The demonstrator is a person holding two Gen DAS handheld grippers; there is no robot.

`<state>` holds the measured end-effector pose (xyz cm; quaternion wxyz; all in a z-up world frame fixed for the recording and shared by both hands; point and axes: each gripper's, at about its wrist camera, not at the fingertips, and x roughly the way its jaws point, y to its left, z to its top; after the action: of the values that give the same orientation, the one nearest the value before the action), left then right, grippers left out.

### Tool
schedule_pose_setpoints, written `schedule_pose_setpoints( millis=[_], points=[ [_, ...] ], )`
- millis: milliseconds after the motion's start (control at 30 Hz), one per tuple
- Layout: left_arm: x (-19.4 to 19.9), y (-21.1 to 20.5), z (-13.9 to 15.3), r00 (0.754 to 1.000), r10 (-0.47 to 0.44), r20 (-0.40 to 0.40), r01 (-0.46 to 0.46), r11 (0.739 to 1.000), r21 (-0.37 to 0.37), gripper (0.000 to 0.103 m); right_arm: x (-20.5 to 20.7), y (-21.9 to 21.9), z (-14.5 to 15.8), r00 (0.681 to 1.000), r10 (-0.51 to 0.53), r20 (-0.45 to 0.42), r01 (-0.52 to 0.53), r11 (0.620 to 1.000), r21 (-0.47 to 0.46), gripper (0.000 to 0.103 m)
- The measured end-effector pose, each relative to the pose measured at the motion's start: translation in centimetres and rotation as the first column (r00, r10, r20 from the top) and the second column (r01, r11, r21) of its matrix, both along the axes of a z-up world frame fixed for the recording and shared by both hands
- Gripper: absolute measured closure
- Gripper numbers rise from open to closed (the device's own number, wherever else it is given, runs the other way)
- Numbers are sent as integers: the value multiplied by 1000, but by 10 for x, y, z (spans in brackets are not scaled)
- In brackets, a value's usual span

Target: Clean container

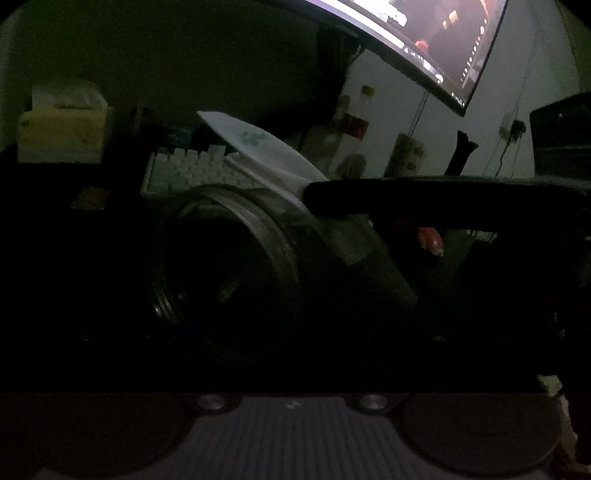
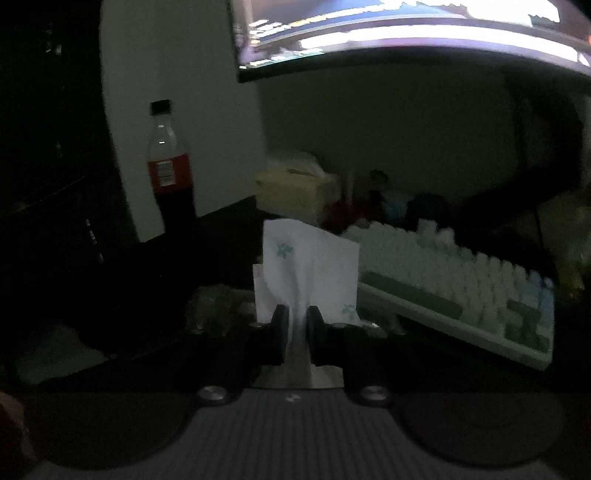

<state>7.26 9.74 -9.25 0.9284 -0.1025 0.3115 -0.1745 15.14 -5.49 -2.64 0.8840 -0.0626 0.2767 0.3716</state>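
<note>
Left wrist view, very dark: your left gripper's own fingers are lost in the black lower part, so you can't tell how its jaws stand. A clear glass jar (image 1: 221,266) sits right in front of the lens, mouth tilted toward the camera, threaded rim visible; whether you're gripping it can't be told. Your right gripper (image 1: 314,197) reaches in from the right as a dark bar, its tip just above the jar's rim, holding a white tissue (image 1: 266,155) with a green print that fans up and to the left. Behind: a white keyboard (image 1: 192,170), a yellowish tissue box (image 1: 62,136) far left, a lit monitor (image 1: 443,44) top right, blurred bottles (image 1: 354,122) by the wall.

Right wrist view: your right gripper (image 2: 296,325) has its jaws nearly closed — the tissue (image 2: 310,269) is pinched between the two pads (image 2: 279,328) and stands upright above them. The jar isn't discernible here. The keyboard (image 2: 454,288) runs off to the right, just beyond the tissue. A cola bottle (image 2: 170,173) with red label stands upright back left — well apart. The tissue box (image 2: 295,192) sits behind, the monitor (image 2: 406,33) overhead.
</note>
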Motion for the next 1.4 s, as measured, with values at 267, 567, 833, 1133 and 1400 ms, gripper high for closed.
schedule_pose_setpoints(
  millis=[267, 567, 833, 1133, 1400],
  points=[
    [-6, -11, -1, 997, -69, 40, 69, 998, 4, 0, -1, -4, 1, 1000, 7, -27, -6, 1000, 16, 88],
    [-4, -12, -2, 999, -44, 26, 43, 998, 45, 0, 10, 4, 4, 997, 61, -40, -59, 997, 49, 90],
    [-2, -10, -3, 999, -46, 21, 45, 998, 43, 0, 8, 13, 7, 999, 54, -4, -54, 999, -3, 88],
    [-2, -10, -2, 998, -64, 19, 63, 997, 43, 0, 25, 5, 2, 1000, -30, -3, 30, 999, -32, 89],
    [-5, -18, -3, 996, -90, 22, 89, 995, 44, 0, 3, 2, 6, 991, 122, -48, -120, 992, 42, 89]
  ],
)
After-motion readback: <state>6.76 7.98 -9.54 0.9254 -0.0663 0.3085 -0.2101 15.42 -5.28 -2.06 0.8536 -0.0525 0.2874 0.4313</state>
